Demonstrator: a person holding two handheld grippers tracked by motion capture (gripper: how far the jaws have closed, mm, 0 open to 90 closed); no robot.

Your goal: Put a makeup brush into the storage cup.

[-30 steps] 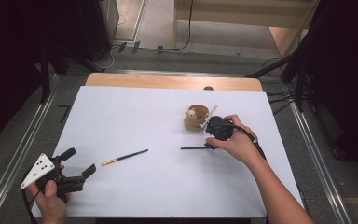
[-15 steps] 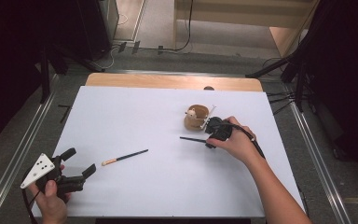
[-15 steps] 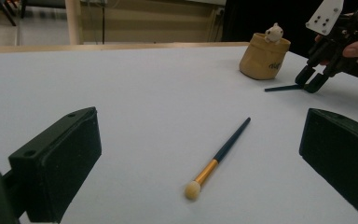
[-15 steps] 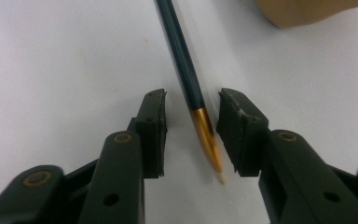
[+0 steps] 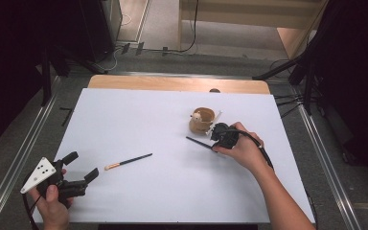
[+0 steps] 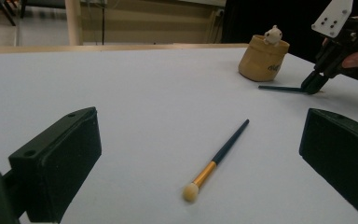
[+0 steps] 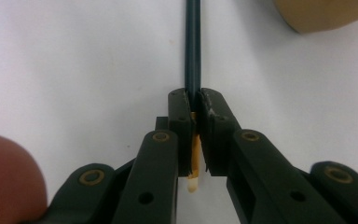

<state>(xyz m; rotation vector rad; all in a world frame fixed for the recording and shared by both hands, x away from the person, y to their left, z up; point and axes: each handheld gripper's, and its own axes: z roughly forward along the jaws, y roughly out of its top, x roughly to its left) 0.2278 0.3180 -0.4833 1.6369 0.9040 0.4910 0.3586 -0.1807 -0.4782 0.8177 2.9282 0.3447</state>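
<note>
My right gripper (image 5: 215, 142) is at the table's right middle, just in front of a tan cup (image 5: 202, 120). Its jaws have just been closing and now pinch a dark-handled brush (image 5: 197, 143) near its gold ferrule. In the right gripper view the pads (image 7: 182, 112) squeeze the handle (image 7: 192, 46), which runs straight ahead. A second brush (image 5: 128, 161) with a gold ferrule and pale tip lies loose left of centre. My left gripper (image 5: 82, 165) rests open at the near left corner, and the loose brush (image 6: 216, 160) lies ahead between its jaws, untouched.
The tan cup (image 6: 263, 60) holds a small white figure and stands upright on the white tabletop (image 5: 124, 115). A wooden strip (image 5: 172, 84) borders the far edge. Metal rails run along both sides of the table.
The right gripper's jaws have come together on the dark brush, and its free handle end has swung slightly toward the far side. The left gripper and the loose brush have kept still.
</note>
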